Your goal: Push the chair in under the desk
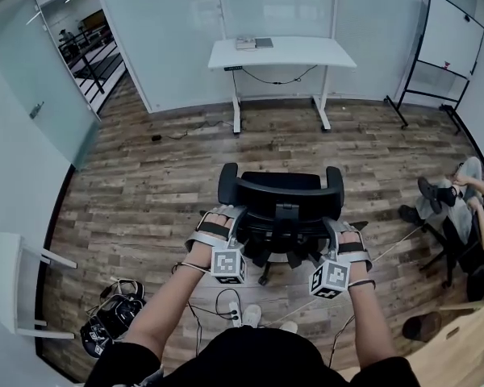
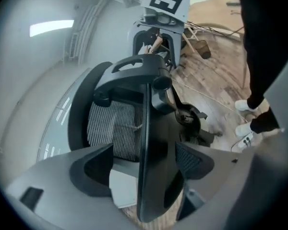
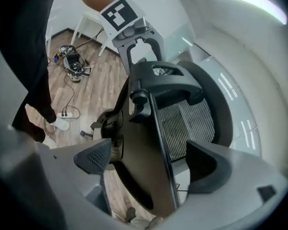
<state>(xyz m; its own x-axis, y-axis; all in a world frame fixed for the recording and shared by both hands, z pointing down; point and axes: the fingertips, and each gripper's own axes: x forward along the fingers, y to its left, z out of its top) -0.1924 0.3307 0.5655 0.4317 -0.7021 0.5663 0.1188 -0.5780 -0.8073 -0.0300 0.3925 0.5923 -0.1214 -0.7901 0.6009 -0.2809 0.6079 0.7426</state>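
Grey left gripper (image 2: 146, 166) is held wide open astride the left edge of the backrest (image 2: 151, 128), with nothing pinched; a loose straddle like this is judged likely to slip off once force is applied. Black chair (image 1: 278, 196) is placed mid-room on the wood floor (image 1: 145, 176), facing the white bench (image 1: 306, 53) at the far wall and well apart from it, so a long roll is needed. Castors and a swivel base are assumed, so an uneven shove could spin or veer it, and the armrests could be knocked against a bench leg. Cables (image 1: 218, 297) and a power strip (image 1: 235, 313) are seen by the person's feet, a trip or snag risk. Right gripper (image 3: 151, 163) is likewise open over the backrest's right edge, not clamped. Further right, a seated person (image 1: 460, 204) could be struck if the chair drifts that way.
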